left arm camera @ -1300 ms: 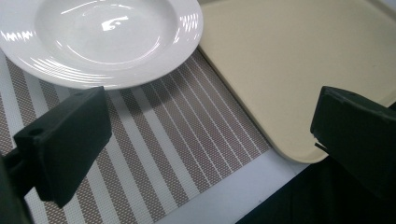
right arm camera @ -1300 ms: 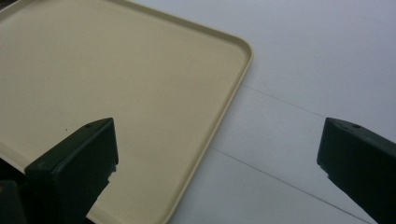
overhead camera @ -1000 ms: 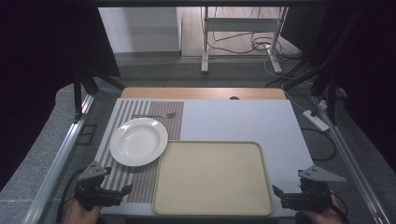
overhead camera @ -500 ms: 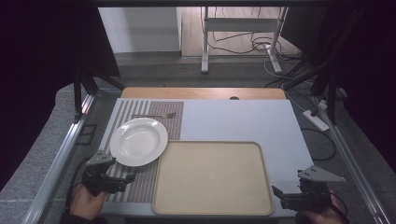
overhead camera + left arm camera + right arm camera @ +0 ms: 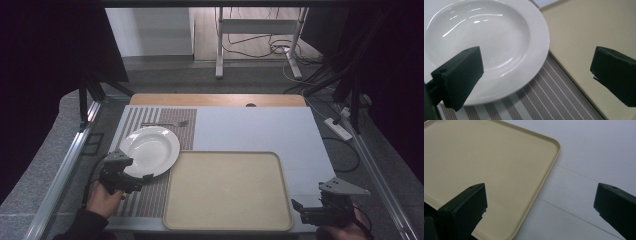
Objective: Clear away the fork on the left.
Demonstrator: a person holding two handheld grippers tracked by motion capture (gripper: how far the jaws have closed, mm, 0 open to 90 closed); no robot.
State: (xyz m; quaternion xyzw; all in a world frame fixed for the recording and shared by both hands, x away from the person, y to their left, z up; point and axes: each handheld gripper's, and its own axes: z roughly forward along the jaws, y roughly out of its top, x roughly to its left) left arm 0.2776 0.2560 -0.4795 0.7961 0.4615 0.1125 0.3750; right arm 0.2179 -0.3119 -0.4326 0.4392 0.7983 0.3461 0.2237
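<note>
Left gripper [image 5: 131, 176] advanced | jaws apart | plate [image 5: 149, 151] just ahead

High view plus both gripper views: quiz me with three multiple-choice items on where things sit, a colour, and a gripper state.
1. Where does the round white ceramic plate lie?
A. on the striped placemat
B. inside the tray
C. on the floor

2. What colour is the rectangular plastic tray?
A. red
B. beige
C. black

3. How do the left gripper jaws stand?
A. shut on a fork
B. shut on the plate
C. open, clamping nothing

Key: 1 A, the plate's rim rests on the stripes beside the tray; 2 B, the tray looks pale beige in all views; 3 C, the left gripper view shows a wide gap between the jaws above the plate's edge.
</note>
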